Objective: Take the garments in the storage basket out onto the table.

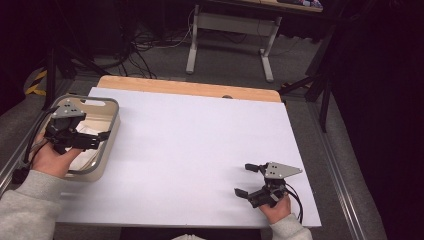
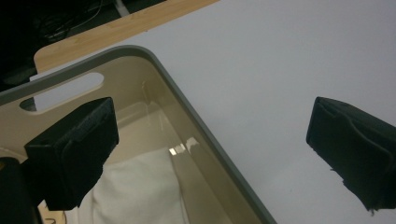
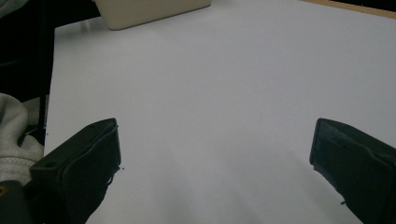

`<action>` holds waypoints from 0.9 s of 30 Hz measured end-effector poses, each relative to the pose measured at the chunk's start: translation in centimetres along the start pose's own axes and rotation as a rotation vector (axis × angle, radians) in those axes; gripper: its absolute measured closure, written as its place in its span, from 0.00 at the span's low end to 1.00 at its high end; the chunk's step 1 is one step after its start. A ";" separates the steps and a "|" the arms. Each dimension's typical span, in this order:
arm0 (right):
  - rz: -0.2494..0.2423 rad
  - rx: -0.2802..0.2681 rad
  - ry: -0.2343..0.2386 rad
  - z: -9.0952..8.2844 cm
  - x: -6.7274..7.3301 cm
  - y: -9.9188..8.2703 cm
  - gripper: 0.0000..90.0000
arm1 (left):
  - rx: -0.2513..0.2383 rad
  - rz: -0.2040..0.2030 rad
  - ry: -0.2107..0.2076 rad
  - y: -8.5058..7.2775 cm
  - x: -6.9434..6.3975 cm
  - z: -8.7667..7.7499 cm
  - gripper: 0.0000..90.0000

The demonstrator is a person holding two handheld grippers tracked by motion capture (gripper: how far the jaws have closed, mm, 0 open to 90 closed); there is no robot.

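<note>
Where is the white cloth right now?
The white cloth lies inside the bin at the table's left edge in the high view, just under the open left gripper.

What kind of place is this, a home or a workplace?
Probably a lab or workshop. A table covered with a white sheet holds a bin with white cloth; behind it, loose cables lie on grey carpet by a desk frame.

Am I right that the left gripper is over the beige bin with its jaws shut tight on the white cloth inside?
Not quite. The left gripper is over the beige bin, but its jaws stand wide open and hold nothing; the white cloth lies loose in the bin below them. The left gripper view shows this.
</note>
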State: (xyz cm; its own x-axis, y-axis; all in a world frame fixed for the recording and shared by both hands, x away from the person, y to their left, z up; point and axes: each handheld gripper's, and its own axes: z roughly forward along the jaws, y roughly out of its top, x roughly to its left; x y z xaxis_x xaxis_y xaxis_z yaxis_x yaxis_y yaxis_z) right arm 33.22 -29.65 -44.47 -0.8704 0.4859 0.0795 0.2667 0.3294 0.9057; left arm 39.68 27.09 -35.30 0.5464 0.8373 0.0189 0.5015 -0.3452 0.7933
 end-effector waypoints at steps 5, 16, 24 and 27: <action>-0.002 0.000 -0.002 0.0 0.0 0.0 0.03 | 0.026 -0.019 0.016 -0.3 1.2 0.4 0.03; -0.002 0.001 0.000 0.0 0.0 0.0 0.03 | 0.067 -0.063 0.045 -1.1 3.2 0.8 0.03; -0.001 0.001 0.002 0.0 0.0 0.0 0.03 | 0.183 -0.100 0.059 -1.7 4.5 1.9 0.03; -0.001 0.000 0.003 0.0 0.0 0.0 0.03 | 0.198 -0.095 0.069 -1.8 4.7 2.1 0.03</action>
State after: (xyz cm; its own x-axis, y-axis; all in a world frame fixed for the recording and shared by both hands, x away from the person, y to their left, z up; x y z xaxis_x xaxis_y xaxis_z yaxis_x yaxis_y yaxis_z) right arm 33.21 -29.63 -44.50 -0.8717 0.4835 0.0798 0.2660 0.3302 0.9057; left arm 42.78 30.77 -37.89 0.4464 0.8948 -0.0033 0.6743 -0.3339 0.6586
